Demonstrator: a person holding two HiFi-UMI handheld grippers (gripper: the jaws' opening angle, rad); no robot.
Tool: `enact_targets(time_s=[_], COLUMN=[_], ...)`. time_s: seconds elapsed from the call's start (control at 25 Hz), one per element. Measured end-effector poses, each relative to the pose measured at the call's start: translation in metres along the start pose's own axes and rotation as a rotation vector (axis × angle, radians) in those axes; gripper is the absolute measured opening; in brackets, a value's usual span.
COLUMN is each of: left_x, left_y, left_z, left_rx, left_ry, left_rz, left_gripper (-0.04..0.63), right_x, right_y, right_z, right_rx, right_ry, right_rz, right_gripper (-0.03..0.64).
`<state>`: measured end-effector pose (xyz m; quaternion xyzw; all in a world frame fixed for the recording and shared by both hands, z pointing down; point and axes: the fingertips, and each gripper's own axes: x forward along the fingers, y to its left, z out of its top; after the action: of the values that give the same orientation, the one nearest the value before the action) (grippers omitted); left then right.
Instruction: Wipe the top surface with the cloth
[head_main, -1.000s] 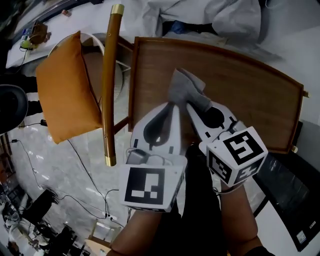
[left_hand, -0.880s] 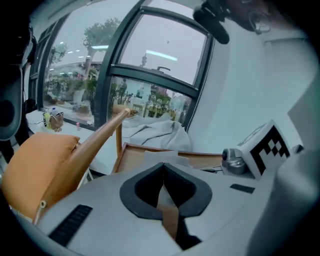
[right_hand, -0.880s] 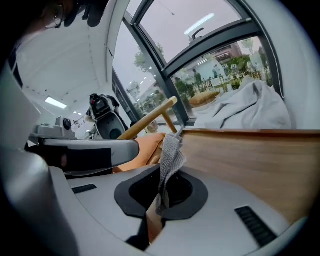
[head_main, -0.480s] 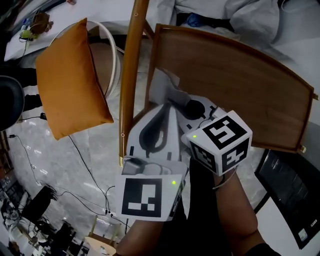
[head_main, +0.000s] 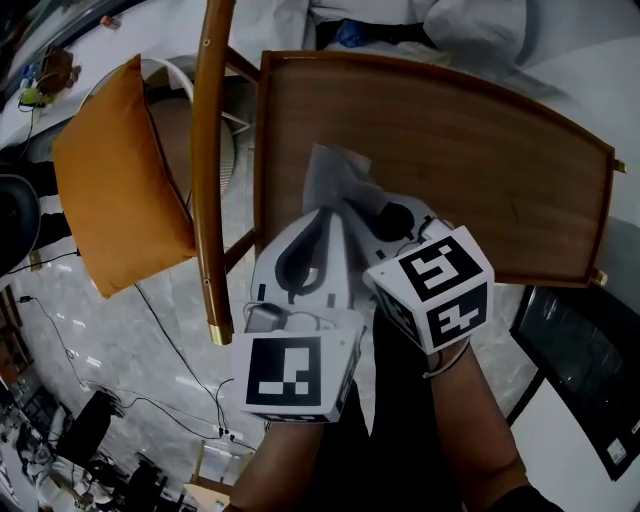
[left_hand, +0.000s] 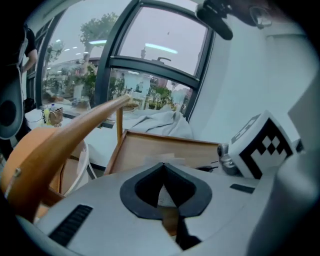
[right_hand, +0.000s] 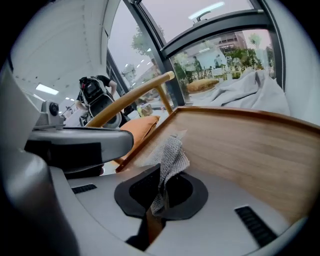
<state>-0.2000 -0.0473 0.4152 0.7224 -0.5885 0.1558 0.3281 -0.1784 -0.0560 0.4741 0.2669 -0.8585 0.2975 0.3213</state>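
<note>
Right tool (right_hand: 159, 197) pinches cloth (right_hand: 172, 152), stretched forward across tabletop (head_main: 480, 150)

**Left hand-held gripper** (head_main: 333, 212): light grey moulded shell with a black teardrop-shaped recess (head_main: 300, 258) on top and a black ribbed strip (left_hand: 70, 225) set into the shell. At its rear is a white marker cube (head_main: 293, 372) printed with a black square pattern. A thin white cable (head_main: 290, 318) loops just ahead of that cube.

**Right hand-held gripper** (head_main: 358, 200): matching grey shell with a black oval recess (head_main: 393, 215). Its second cube (head_main: 432, 290), also black on white, sits right of the marker cube. A thin cord (head_main: 440, 368) circles the wrist behind it.
</note>
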Motion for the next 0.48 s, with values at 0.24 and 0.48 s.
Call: enact_targets(time_s=[0.24,0.48], left_x=[0.025,0.051], left_y=[-0.038,-0.092], left_z=[-0.016,-0.026], left_rx=[0.031,0.066], left_ry=[0.023,0.062], left_rz=[-0.047,-0.113], left_gripper=[0.011,0.011], right_x=[-0.039,-0.086], right_y=[-0.045,-0.092], right_z=[-0.021,-0.042], right_rx=[0.031,0.054], right_ry=[-0.012,-0.005], right_rz=[-0.087,-0.167], right_gripper=[0.029,0.029])
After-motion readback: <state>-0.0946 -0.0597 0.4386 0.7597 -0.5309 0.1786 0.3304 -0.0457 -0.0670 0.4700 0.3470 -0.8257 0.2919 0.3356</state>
